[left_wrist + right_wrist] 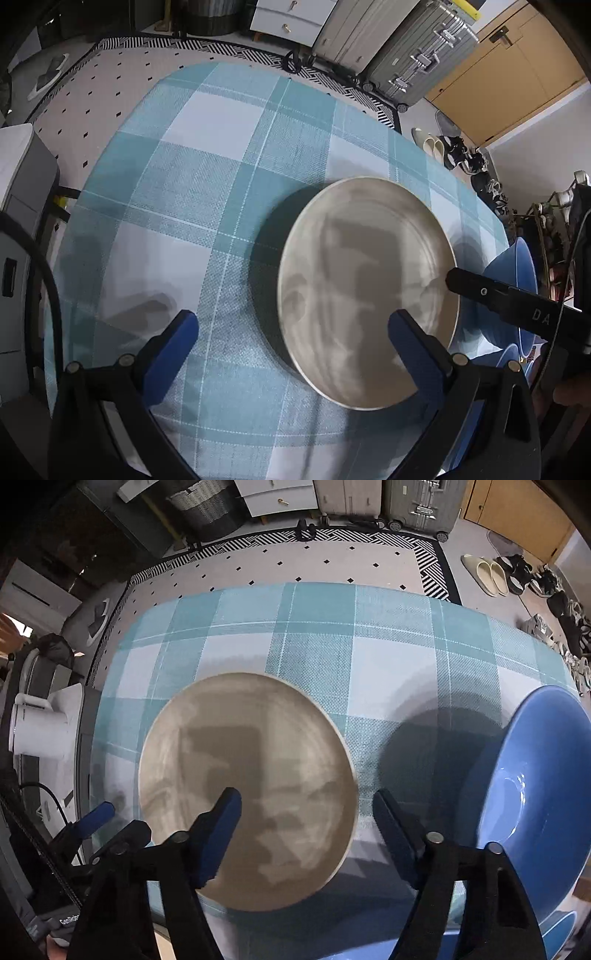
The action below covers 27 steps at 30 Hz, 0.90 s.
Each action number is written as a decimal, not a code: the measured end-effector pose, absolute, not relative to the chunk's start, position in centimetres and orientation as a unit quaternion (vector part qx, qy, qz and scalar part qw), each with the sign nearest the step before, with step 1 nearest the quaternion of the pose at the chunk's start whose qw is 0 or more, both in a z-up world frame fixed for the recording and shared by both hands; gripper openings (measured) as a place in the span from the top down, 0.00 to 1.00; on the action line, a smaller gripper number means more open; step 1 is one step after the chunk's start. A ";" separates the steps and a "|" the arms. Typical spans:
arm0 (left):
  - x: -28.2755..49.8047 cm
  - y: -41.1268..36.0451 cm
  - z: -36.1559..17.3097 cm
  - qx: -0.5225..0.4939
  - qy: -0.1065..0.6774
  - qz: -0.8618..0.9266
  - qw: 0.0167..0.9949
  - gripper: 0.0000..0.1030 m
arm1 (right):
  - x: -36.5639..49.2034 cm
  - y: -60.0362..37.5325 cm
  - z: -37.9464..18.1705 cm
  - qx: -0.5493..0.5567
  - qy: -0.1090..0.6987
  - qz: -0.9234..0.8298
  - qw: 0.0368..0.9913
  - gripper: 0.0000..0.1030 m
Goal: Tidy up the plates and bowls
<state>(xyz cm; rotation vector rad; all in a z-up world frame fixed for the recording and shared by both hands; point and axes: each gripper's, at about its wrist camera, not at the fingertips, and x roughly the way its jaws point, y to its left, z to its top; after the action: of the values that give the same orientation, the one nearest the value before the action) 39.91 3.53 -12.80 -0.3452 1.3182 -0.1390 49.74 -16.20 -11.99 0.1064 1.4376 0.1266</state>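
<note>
Straddling the beige plate (243, 790) rim, right gripper (306, 819) half-open, holding nothing (1 blue bowl (535, 794) just right): close squarely.

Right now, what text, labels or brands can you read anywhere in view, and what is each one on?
"DA": white letters on the black body of the right gripper, cut off at the frame edge.
"GenRobo": white print, cut off, on the left gripper housing, lower left.
Nothing readable on the plate, bowl or suitcases.
</note>
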 end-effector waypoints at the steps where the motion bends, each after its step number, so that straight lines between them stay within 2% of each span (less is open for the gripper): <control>1: 40.1 3.6 -12.8 -0.157 0.608 -0.067 0.776 0.02 | 49.8 -16.3 -12.1 0.046 0.659 0.054 0.749 0.39; 3: 40.3 4.1 -13.0 -0.164 0.606 -0.066 0.776 0.02 | 49.9 -16.5 -12.5 0.038 0.665 0.045 0.744 0.44; 11: 40.2 4.9 -14.0 -0.186 0.618 -0.067 0.760 0.05 | 49.9 -16.3 -12.7 0.035 0.667 0.053 0.743 0.44; 13: 40.1 4.7 -14.1 -0.192 0.619 -0.069 0.758 0.08 | 49.9 -16.1 -12.8 0.031 0.666 0.052 0.743 0.44; 14: 40.0 4.6 -14.2 -0.193 0.621 -0.069 0.756 0.14 | 50.0 -16.0 -13.0 0.031 0.667 0.052 0.743 0.44; 15: 40.0 4.3 -14.4 -0.194 0.626 -0.072 0.752 0.17 | 50.0 -15.8 -13.1 0.029 0.669 0.052 0.741 0.48; 27: 39.9 3.3 -15.1 -0.172 0.636 -0.073 0.749 0.33 | 50.0 -14.0 -14.0 -0.033 0.673 0.033 0.739 0.51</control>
<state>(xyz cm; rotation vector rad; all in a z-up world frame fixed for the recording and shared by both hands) 39.86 3.32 -15.09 -0.3760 1.3908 -0.1591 50.01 -14.03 -14.02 -0.0725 1.4762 0.0729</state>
